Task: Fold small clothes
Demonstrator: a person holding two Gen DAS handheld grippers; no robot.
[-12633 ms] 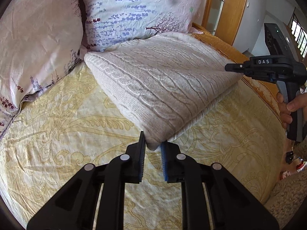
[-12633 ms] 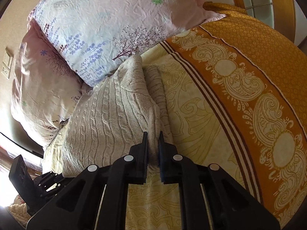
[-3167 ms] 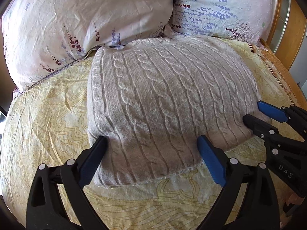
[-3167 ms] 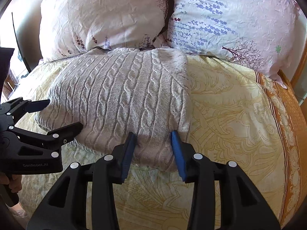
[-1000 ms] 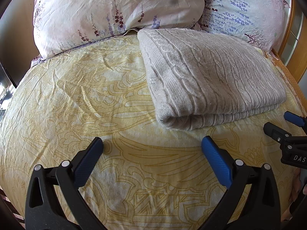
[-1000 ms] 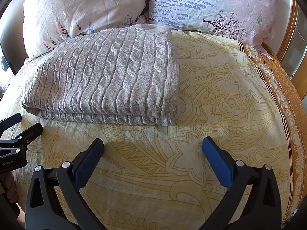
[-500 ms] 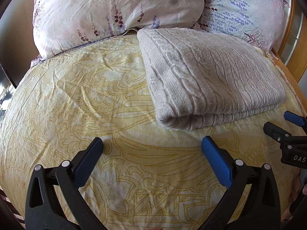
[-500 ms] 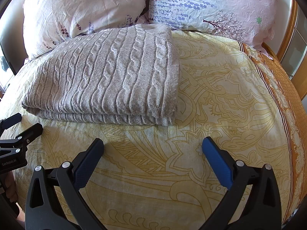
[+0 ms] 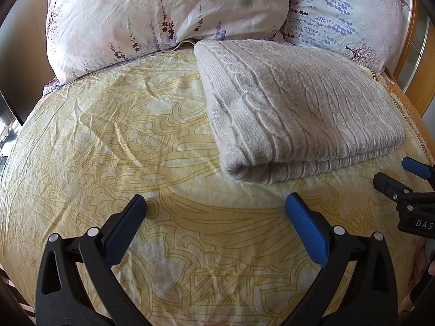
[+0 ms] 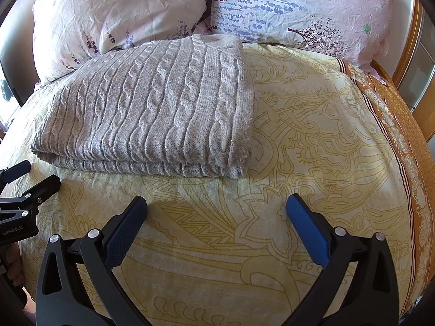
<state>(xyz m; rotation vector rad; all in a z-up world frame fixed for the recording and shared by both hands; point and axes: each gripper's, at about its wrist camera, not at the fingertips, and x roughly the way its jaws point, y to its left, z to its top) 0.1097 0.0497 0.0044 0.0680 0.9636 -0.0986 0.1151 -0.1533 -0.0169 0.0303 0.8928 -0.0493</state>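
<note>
A beige cable-knit sweater (image 9: 293, 108) lies folded into a thick rectangle on the yellow patterned bedspread (image 9: 122, 141), its far edge against the pillows. In the right wrist view the sweater (image 10: 155, 108) sits left of centre. My left gripper (image 9: 216, 209) is open, held a short way in front of the sweater's near left corner, nothing between its blue pads. My right gripper (image 10: 216, 209) is open too, in front of the sweater's near right corner. Each gripper shows at the edge of the other's view: the right gripper (image 9: 402, 176) and the left gripper (image 10: 30, 179).
Two floral pillows (image 9: 163, 13) (image 10: 299, 8) stand at the head of the bed. An orange border of the bedspread (image 10: 407, 125) runs along the right side, with a wooden frame (image 10: 413, 27) behind it. A hand (image 10: 13, 260) holds the left gripper's handle.
Over the last second nothing has visibly moved. About three seconds ago both grippers were over the sweater's near edge; they now stand back from it, wide open.
</note>
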